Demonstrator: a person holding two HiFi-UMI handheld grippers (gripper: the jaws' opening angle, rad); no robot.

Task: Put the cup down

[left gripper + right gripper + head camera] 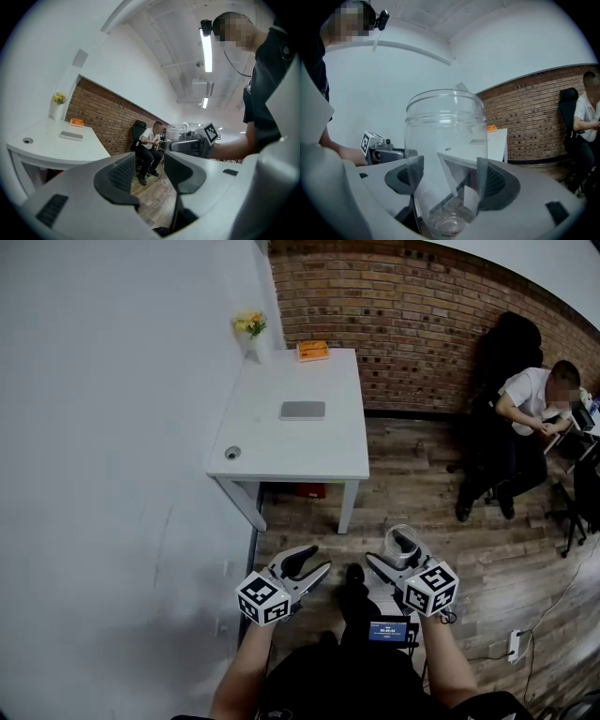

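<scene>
A clear, empty cup (403, 542) stands upright between the jaws of my right gripper (398, 557), which is shut on it and held in the air above the wooden floor, in front of the white table (328, 460). In the right gripper view the cup (446, 150) fills the middle, with the pads of that gripper (447, 174) pressed to its lower sides. My left gripper (314, 561) hangs beside it to the left, open and empty. The left gripper view shows that gripper's jaws (149, 165) apart, with the cup (176, 131) beyond them.
On the white table lie a grey flat device (303, 410), an orange book (313, 351) and a flower vase (251, 329). A white wall (112, 474) runs along the left, a brick wall (412, 324) behind. A person (530, 418) sits at the right.
</scene>
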